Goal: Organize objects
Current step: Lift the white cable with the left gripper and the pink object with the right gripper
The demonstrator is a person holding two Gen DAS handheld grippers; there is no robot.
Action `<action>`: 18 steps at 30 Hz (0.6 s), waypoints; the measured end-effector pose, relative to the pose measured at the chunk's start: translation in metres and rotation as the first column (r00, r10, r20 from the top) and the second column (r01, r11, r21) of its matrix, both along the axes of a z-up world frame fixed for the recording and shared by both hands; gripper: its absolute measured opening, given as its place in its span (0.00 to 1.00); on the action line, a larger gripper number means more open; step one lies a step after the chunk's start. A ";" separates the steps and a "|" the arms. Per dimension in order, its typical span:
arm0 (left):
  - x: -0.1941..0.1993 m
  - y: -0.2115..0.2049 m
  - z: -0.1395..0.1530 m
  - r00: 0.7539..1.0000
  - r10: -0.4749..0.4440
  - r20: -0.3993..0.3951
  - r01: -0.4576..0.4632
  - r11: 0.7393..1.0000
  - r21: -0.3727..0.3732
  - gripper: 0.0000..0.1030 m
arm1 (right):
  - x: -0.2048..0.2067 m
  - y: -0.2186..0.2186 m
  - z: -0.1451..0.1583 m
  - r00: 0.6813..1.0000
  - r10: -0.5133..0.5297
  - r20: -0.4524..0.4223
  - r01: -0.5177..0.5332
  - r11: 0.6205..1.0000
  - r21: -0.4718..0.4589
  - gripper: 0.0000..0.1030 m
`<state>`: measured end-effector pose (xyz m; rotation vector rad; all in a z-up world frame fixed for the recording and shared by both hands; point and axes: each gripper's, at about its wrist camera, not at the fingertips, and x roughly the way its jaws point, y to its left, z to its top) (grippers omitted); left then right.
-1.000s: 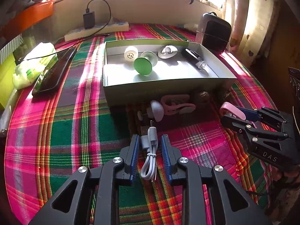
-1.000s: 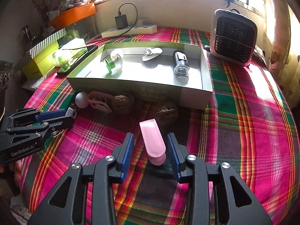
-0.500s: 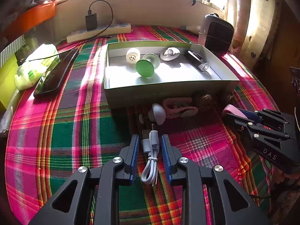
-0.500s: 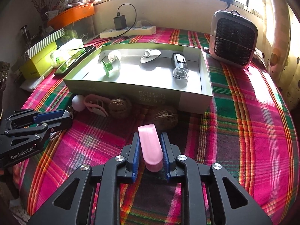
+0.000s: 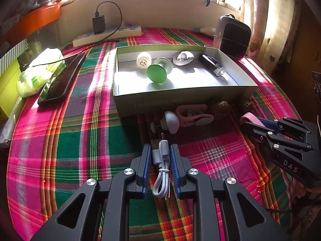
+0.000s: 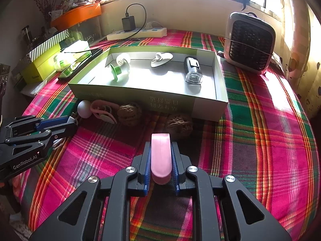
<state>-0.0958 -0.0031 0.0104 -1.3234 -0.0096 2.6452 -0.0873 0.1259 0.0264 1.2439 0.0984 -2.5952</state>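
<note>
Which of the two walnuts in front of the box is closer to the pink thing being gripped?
The right-hand walnut, lying just beyond the tip of the pink piece held by the right gripper. The other walnut sits farther left, beside the pink clip.

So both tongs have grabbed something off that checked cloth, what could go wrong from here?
1. The left tongs are closing on a looped white charging cable; its free loop hangs behind the pads and might snag or slip.
2. The right tongs squeeze a smooth pink plastic clip, which could squirt out.
3. Two brown walnuts lie before the shallow green cardboard box and might get knocked.
</note>
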 end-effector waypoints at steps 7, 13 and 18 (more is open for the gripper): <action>0.000 0.000 0.000 1.000 0.001 0.000 -0.001 1.000 0.000 0.17 | 0.000 0.001 0.000 1.000 -0.001 0.000 0.001 1.000 0.000 0.18; 0.000 0.000 0.000 1.000 0.001 0.001 -0.001 1.000 0.002 0.17 | 0.000 0.001 0.000 1.000 -0.004 0.001 0.004 1.000 -0.001 0.18; 0.000 -0.001 0.000 1.000 0.000 0.003 0.000 1.000 0.004 0.17 | 0.001 0.002 0.001 1.000 -0.009 0.001 0.009 1.000 -0.008 0.18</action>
